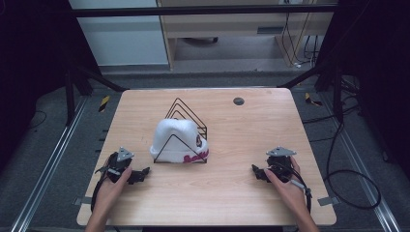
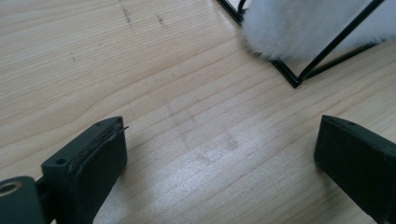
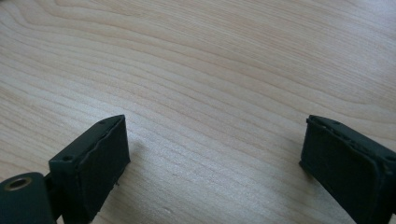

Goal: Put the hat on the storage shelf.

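A white fluffy hat point(image 1: 176, 140) with red lettering on its brim sits in a black wire rack point(image 1: 186, 113) at the middle of the wooden table point(image 1: 241, 130). My left gripper point(image 1: 143, 175) rests low on the table, left of and nearer than the hat, jaws wide apart with nothing between them. In the left gripper view point(image 2: 219, 154) the hat's edge point(image 2: 303, 28) and a corner of the rack point(image 2: 295, 80) lie ahead to the right. My right gripper point(image 1: 256, 173) sits low at the right, open, over bare wood in the right gripper view point(image 3: 215, 154).
A small dark round disc point(image 1: 238, 101) is set in the table near the far edge. Metal rails and cables run along the floor on both sides. A cable point(image 1: 348, 174) loops off the right side of the table.
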Demonstrator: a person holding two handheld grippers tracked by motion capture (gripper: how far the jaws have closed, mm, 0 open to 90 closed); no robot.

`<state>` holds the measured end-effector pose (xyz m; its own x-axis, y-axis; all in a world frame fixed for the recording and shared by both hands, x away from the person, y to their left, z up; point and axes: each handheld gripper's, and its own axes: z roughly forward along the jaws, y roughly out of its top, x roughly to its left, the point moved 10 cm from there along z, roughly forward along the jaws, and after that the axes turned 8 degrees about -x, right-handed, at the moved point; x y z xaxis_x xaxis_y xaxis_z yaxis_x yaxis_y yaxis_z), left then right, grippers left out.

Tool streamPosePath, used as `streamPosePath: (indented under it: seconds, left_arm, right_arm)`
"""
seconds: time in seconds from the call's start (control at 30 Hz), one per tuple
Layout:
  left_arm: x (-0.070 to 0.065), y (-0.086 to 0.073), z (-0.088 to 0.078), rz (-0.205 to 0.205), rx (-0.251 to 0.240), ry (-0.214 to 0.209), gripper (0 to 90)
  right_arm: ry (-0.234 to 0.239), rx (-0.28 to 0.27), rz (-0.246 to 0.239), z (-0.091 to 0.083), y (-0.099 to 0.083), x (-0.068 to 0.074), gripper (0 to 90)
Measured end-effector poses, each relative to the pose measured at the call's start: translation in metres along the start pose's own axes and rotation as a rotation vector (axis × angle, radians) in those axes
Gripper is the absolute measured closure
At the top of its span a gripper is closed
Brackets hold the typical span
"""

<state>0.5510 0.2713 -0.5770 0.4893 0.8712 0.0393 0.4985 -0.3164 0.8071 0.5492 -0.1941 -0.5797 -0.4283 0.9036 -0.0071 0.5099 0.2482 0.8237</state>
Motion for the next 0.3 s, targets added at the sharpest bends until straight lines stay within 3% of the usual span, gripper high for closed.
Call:
streamPosePath:
  seconds: [0.07,0.3]
  left_arm:
    - [0.0023,-0.0025,-0.0020,-0.023,0.002,0.003,1.1]
    - [0.0052,-0.0064,-0.0068,-0.042,0.000,0.028,0.7]
  right_arm:
    - [-0.005,0.001,0.009,0.0000,-0.0001,0.0006,7.6]
    - [-0.038,0.003,0.026,0.0005,-0.0004,-0.0006,6.3]
